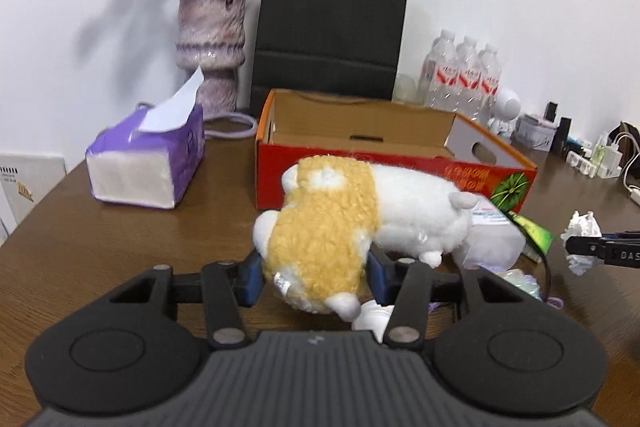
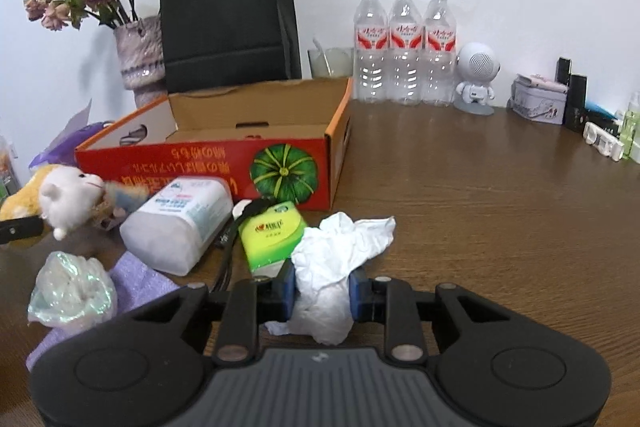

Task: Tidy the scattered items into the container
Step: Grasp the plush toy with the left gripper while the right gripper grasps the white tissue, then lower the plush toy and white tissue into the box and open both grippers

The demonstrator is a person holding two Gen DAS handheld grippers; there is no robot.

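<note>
Pick-up step in hand on both sides: left hand-held gripper (image 1: 315,277) pinching the soft toy (image 1: 340,223) by its tan back, pads pressed into the plush; right hand-held gripper (image 2: 322,287) pinching the crumpled tissue (image 2: 340,255). Both things just in front of the red cardboard box (image 2: 208,167), on the near side of its front wall, the toy toward the box's left half, the tissue near its right front corner. Box standing open, nothing visible inside. Next move, by judgement: lift each load high enough to clear the front wall, carry it over the rim, let go inside. More clutter waiting on the worktop (image 2: 480,207) in front of the box: white wipes pack (image 2: 180,227), green tissue packet (image 2: 272,235), shiny plastic wad (image 2: 72,291), a black cable between them. Toy's head lying against the wipes pack, so a drag likely unless raised first. Behind the box: black paper bag (image 2: 228,11), flower vase (image 1: 210,43), water bottles (image 2: 404,47); left of it, purple tissue pack (image 1: 148,159), all clear of the path.
</note>
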